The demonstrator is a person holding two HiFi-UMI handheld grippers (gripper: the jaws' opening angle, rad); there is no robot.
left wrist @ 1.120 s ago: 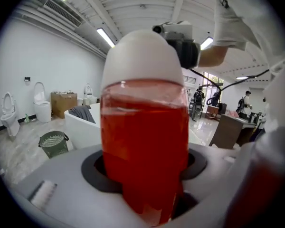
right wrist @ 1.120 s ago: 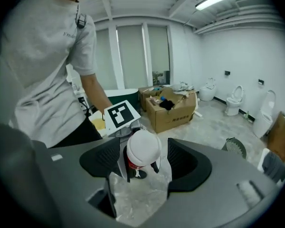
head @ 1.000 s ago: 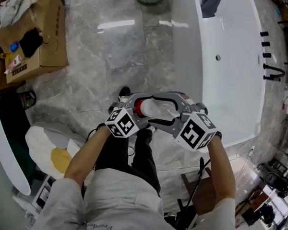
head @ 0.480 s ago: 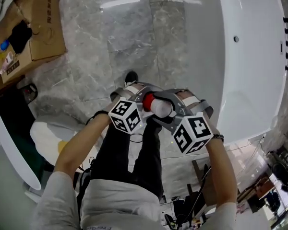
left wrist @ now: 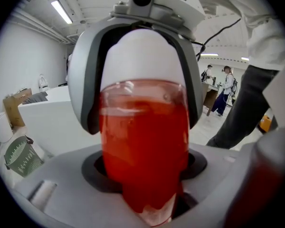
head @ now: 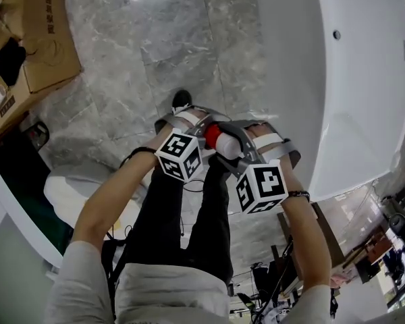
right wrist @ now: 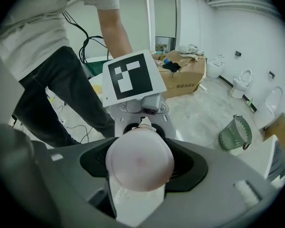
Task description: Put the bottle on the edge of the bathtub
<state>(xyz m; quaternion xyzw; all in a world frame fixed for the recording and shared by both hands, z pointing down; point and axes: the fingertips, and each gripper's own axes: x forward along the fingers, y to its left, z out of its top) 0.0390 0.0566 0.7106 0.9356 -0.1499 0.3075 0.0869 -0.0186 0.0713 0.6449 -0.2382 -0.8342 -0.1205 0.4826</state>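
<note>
Adjoining grey marble floor (head: pixel 162 39) stands a white bathtub (head: pixel 290 79).

Grey marble floor (head: pixel 182 46) fills the head view, with an open cardboard box (head: pixel 37 42) up at ten o'clock. In the right gripper view there's a green slatted basket (right wrist: pixel 235 133) at four o'clock and a white toilet (right wrist: pixel 241 85) at two. In the left gripper view, two people (left wrist: pixel 226 89) stand far off at three o'clock.
</note>
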